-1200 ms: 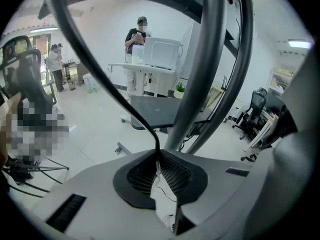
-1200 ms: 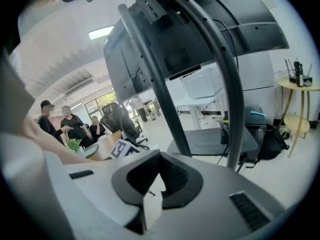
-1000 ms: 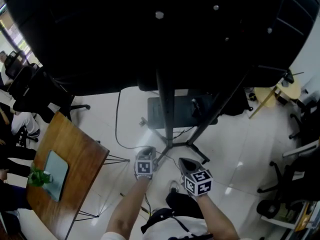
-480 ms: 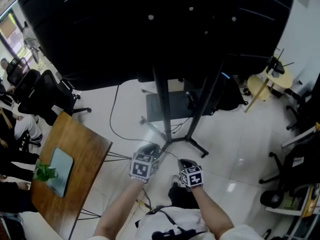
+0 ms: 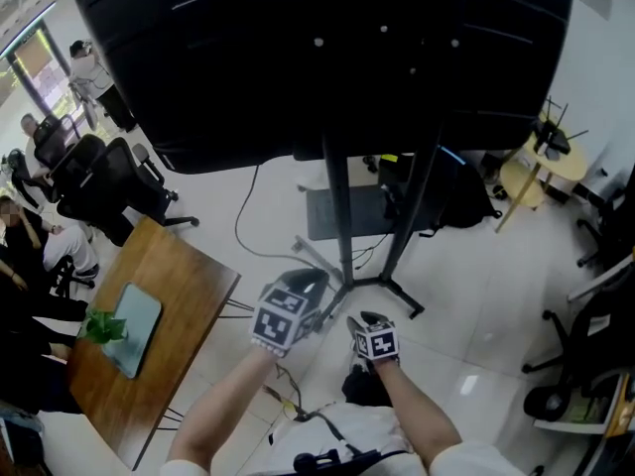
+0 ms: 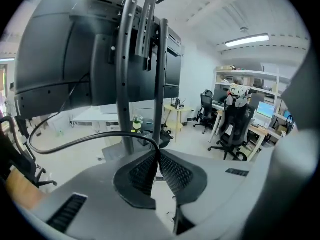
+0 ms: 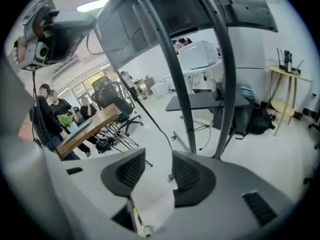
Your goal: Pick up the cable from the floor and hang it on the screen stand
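Observation:
A thin black cable (image 6: 75,140) arcs in from the left and ends between the pads of my left gripper (image 6: 159,154), which is shut on it. That gripper (image 5: 301,288) is raised just in front of the screen stand's poles (image 5: 340,211), below the big black screen (image 5: 327,58). In the right gripper view the cable (image 7: 150,118) slants down past the poles (image 7: 175,69) towards the jaws. My right gripper (image 7: 159,170) is opening, with nothing between its pads. It (image 5: 365,321) hangs low, to the right of the left one.
A wooden table (image 5: 149,340) with a pale tray and a small plant stands at the left. Office chairs (image 5: 99,181) and people are beyond it. A dark floor mat (image 5: 342,211), a bag and a small yellow side table (image 5: 526,181) lie behind the stand's feet (image 5: 397,296).
My left gripper has risen and come nearer the stand's poles. The right gripper has shifted a little left and lower. The view has tilted, bringing in more of the room at the left.

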The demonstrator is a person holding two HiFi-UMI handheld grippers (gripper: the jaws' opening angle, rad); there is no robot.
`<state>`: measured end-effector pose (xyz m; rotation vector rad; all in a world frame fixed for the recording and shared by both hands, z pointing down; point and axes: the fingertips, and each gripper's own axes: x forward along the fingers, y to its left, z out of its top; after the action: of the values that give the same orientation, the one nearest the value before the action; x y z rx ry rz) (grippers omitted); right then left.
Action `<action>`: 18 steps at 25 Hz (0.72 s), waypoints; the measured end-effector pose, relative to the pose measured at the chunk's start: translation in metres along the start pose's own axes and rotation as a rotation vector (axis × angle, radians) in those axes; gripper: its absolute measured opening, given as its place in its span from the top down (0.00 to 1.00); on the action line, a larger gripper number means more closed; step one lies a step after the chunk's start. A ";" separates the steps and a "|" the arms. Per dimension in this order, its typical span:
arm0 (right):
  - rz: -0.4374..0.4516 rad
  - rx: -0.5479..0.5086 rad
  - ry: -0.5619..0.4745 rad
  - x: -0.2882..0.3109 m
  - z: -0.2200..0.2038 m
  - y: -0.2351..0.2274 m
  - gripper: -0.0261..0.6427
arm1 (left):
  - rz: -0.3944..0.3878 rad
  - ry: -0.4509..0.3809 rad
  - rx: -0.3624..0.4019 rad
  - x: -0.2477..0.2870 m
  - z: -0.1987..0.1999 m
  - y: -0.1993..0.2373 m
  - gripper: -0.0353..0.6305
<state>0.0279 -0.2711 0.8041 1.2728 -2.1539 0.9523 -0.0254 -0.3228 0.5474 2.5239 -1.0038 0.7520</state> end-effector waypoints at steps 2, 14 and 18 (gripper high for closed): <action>0.020 -0.027 -0.008 0.006 0.012 0.012 0.64 | 0.019 -0.014 0.014 -0.014 0.013 0.007 0.92; -0.024 -0.186 -0.057 0.034 0.056 0.033 0.58 | 0.128 -0.146 0.114 -0.100 0.117 0.040 0.92; -0.025 -0.208 -0.068 0.044 0.066 0.033 0.58 | 0.116 -0.190 0.133 -0.125 0.145 0.031 0.92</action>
<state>-0.0242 -0.3354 0.7799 1.2430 -2.2164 0.6638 -0.0728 -0.3461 0.3607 2.7116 -1.2086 0.6391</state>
